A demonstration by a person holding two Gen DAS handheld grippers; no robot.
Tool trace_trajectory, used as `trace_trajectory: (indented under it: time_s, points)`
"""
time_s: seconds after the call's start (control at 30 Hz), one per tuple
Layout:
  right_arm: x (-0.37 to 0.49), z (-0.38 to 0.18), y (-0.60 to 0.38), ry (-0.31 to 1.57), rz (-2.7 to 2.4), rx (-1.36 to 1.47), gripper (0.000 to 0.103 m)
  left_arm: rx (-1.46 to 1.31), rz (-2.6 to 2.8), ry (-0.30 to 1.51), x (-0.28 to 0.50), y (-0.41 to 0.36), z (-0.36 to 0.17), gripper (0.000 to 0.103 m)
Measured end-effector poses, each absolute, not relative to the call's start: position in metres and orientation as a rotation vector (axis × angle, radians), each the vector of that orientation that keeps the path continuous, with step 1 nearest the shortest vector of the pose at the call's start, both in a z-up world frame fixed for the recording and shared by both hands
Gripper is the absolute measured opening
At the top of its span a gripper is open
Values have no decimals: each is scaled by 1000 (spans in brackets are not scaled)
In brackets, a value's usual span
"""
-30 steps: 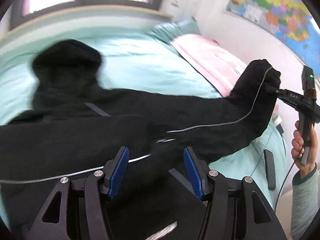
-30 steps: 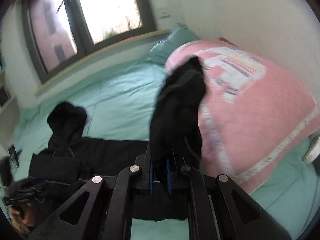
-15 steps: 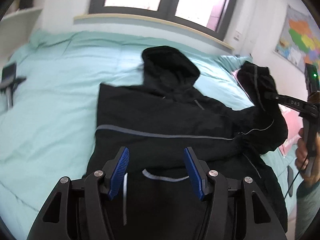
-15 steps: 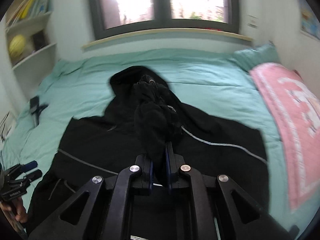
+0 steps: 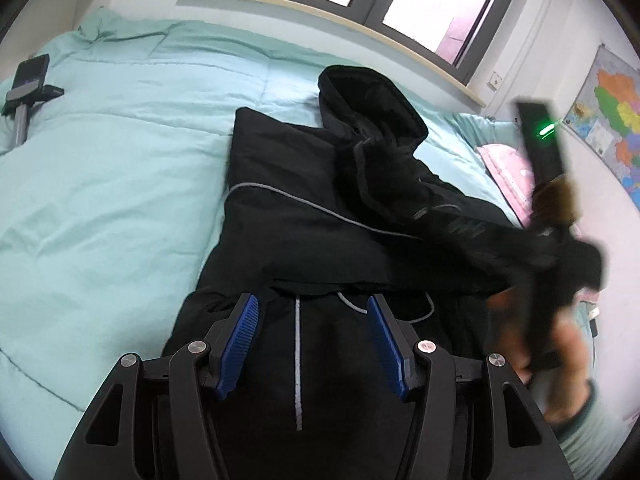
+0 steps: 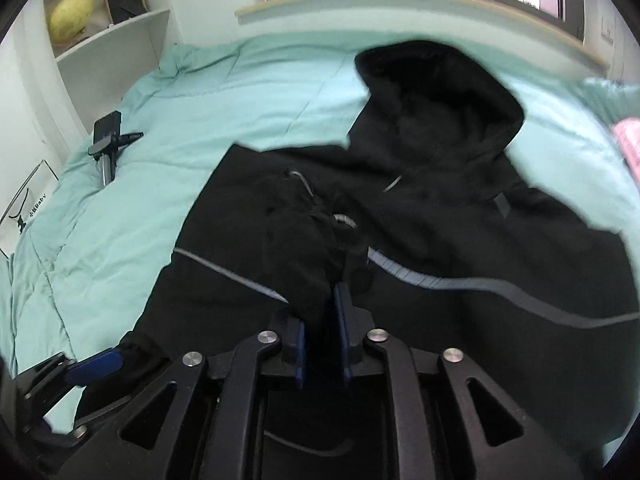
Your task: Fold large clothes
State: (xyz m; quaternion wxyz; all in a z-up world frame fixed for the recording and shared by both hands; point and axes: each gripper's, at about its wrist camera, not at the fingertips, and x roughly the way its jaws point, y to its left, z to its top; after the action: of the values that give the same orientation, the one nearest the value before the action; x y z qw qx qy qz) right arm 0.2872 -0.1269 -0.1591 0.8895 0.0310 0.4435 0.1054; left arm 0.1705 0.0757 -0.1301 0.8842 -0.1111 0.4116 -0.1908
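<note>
A black hooded jacket [image 5: 288, 216] with grey piping lies spread on the teal duvet [image 5: 120, 184], its hood [image 6: 432, 92] toward the window. One sleeve [image 6: 296, 240] is folded across the jacket's chest. My right gripper [image 6: 320, 308] has that bunched sleeve cloth between its blue pads, and its jaws are opening. In the left wrist view the right gripper [image 5: 540, 240] is a blur at the right, in a person's hand. My left gripper [image 5: 312, 304] hovers open over the jacket's lower front, with nothing pinched between its fingers.
A phone on a small stand [image 6: 108, 136] lies on the duvet at the left. A pink quilt [image 5: 500, 160] sits at the right by the wall with a map [image 5: 612, 120]. White shelves [image 6: 104, 40] stand at the bed's far left corner.
The right gripper carried the sleeve from over the pink quilt leftward and down onto the jacket's chest. The left gripper moved across and down over the jacket's lower front, staying open.
</note>
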Motion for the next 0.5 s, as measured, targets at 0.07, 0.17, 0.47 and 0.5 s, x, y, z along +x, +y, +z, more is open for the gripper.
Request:
trace_trajectory:
  time_s: [0.07, 0.17, 0.47, 0.5]
  points:
    - [292, -180, -120, 991, 243, 22, 33, -240, -413, 867, 172, 79, -128, 58]
    - [283, -175, -118, 980, 272, -44, 35, -240, -484, 900, 181, 80, -120, 58]
    - [221, -104, -214, 786, 238, 77, 56, -366, -650, 988, 260, 38, -110, 59]
    - [219, -103, -227, 792, 216, 83, 56, -351, -621, 1004, 269, 30, -116, 59]
